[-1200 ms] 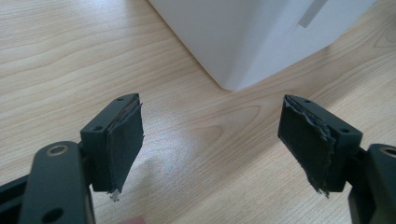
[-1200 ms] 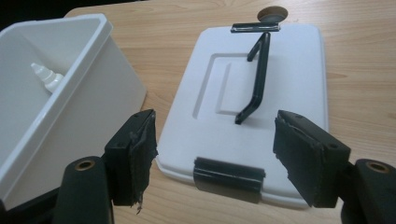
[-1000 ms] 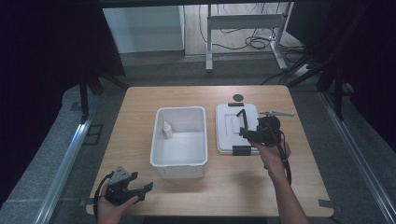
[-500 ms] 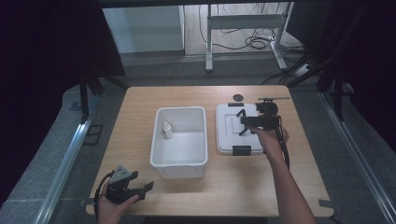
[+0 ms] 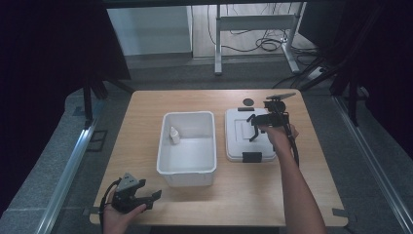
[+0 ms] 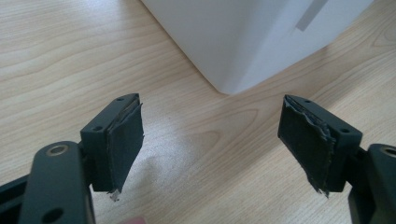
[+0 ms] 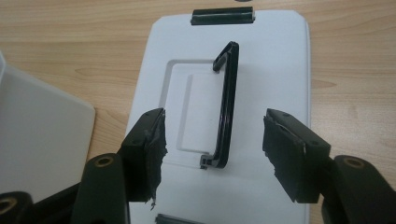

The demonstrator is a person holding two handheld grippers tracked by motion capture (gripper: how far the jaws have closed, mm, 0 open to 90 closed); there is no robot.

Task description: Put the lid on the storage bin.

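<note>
Now shifted farther across the lid (image 5: 248, 134): right tongs (image 7: 212, 140) wide, straddling raised black handle (image 7: 225, 105), long axis straight ahead. Left tongs (image 6: 210, 140) wide, empty, low over desk (image 5: 146, 105) beside bin (image 5: 187, 146).

We see a white bin (image 5: 187, 146) mid-table (image 5: 141, 112), a small white bottle (image 5: 174, 135) inside by its left wall. A white lid (image 5: 239, 136) lies flat just right. Right gripper (image 5: 254, 127) over the lid; left gripper (image 5: 151, 200) near the front-left corner. Dark disc (image 5: 249, 102) near the far edge.
</note>
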